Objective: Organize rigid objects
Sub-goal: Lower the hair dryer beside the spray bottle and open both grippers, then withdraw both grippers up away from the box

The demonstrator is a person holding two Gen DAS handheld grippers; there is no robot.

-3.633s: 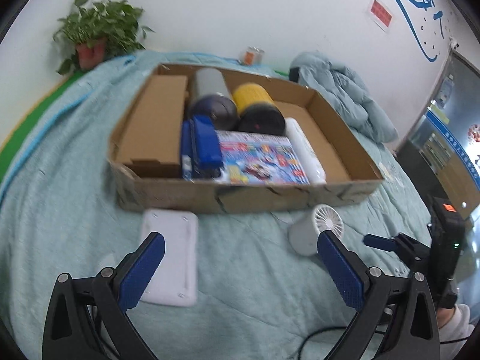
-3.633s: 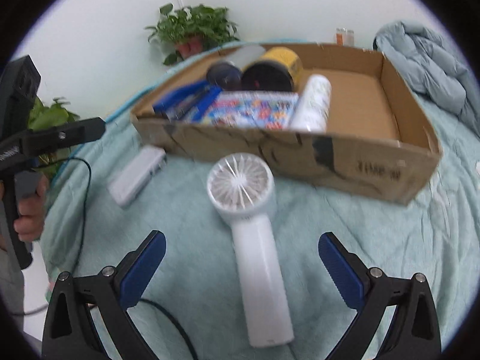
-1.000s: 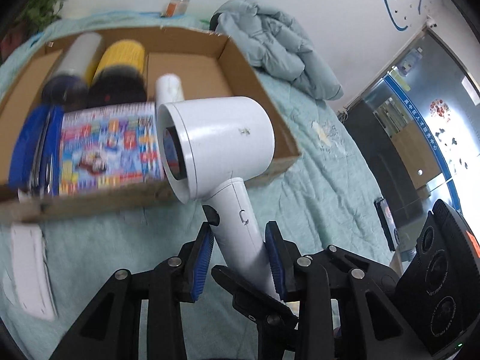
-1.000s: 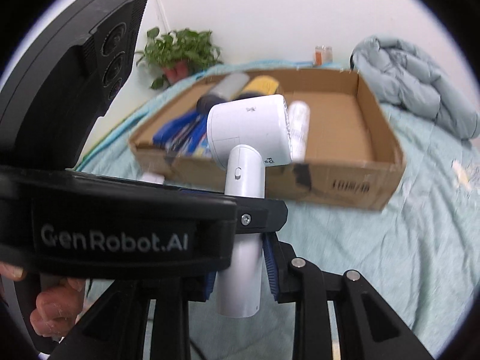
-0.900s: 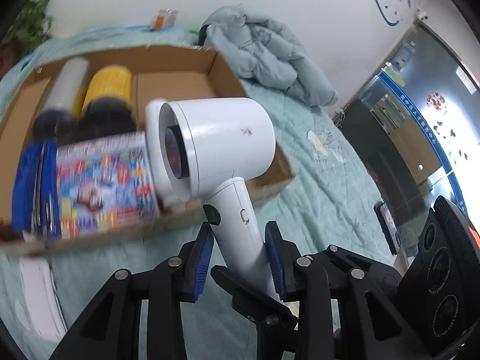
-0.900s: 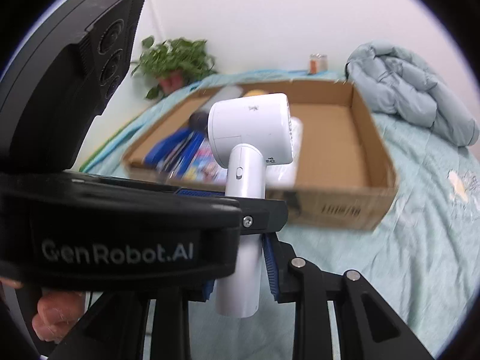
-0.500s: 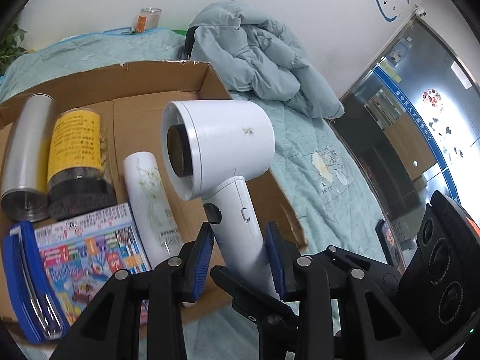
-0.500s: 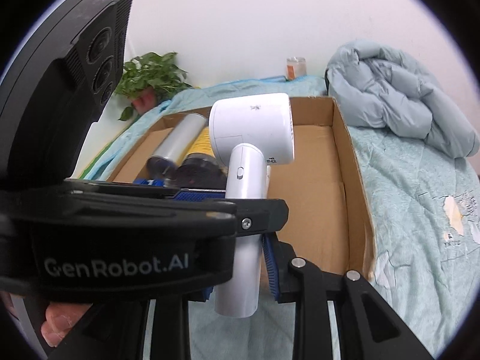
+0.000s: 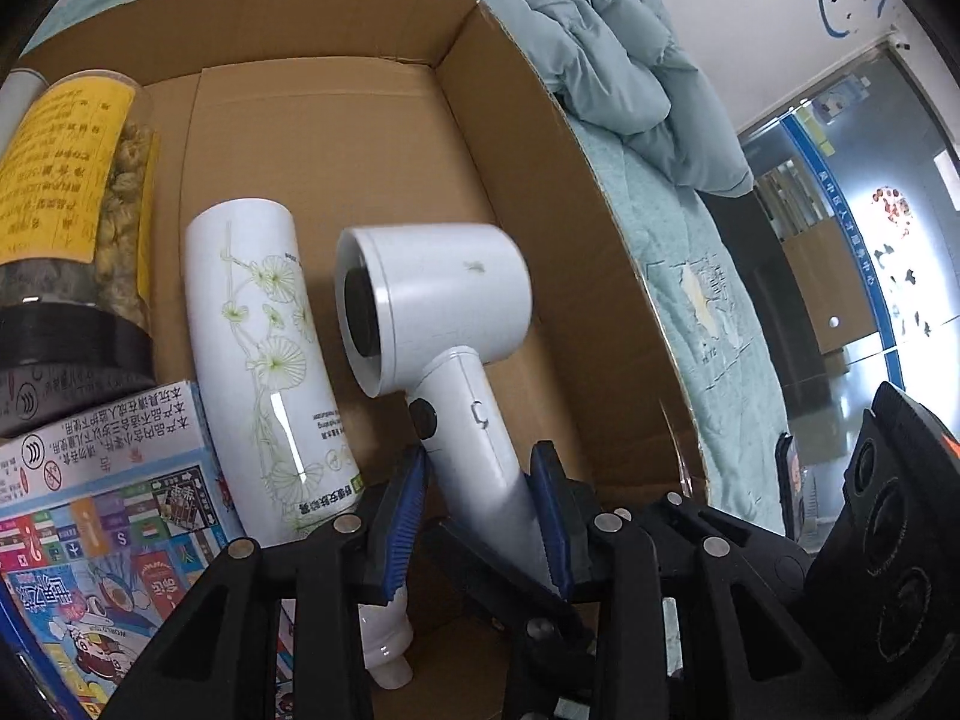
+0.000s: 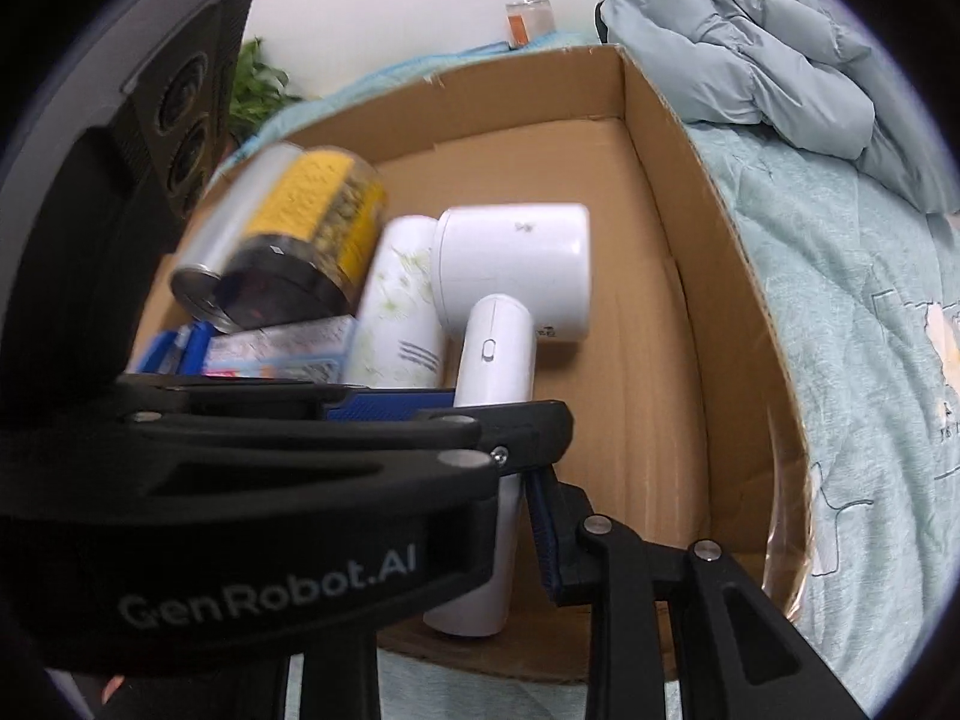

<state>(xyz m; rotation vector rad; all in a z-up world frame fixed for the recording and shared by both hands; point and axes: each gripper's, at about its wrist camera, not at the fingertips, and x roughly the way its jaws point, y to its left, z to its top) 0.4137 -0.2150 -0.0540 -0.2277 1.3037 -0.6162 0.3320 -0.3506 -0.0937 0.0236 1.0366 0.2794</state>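
Note:
A white handheld fan [image 9: 432, 300] [image 10: 516, 270] hangs over the bare right part of the cardboard box [image 9: 540, 120] [image 10: 690, 180], its head tipped toward the box floor. My left gripper [image 9: 480, 462] is shut on the fan's handle, blue pads pressing both sides. My right gripper [image 10: 498, 516] is shut on the same handle lower down; its left pad is hidden behind the left gripper's black body [image 10: 240, 480]. Whether the fan touches the box floor, I cannot tell.
Lying in the box left of the fan are a white flower-printed tube [image 9: 264, 360] [image 10: 396, 312], a yellow-labelled jar [image 9: 72, 180] [image 10: 312, 222], a silver cylinder [image 10: 204, 276] and a colourful flat box [image 9: 90, 540]. A grey-blue jacket [image 10: 750, 48] lies on the teal bedspread [image 10: 870, 360] behind.
Both grippers have carried the fan from in front of the box to over its right part and lower. The grip on the handle is unchanged.

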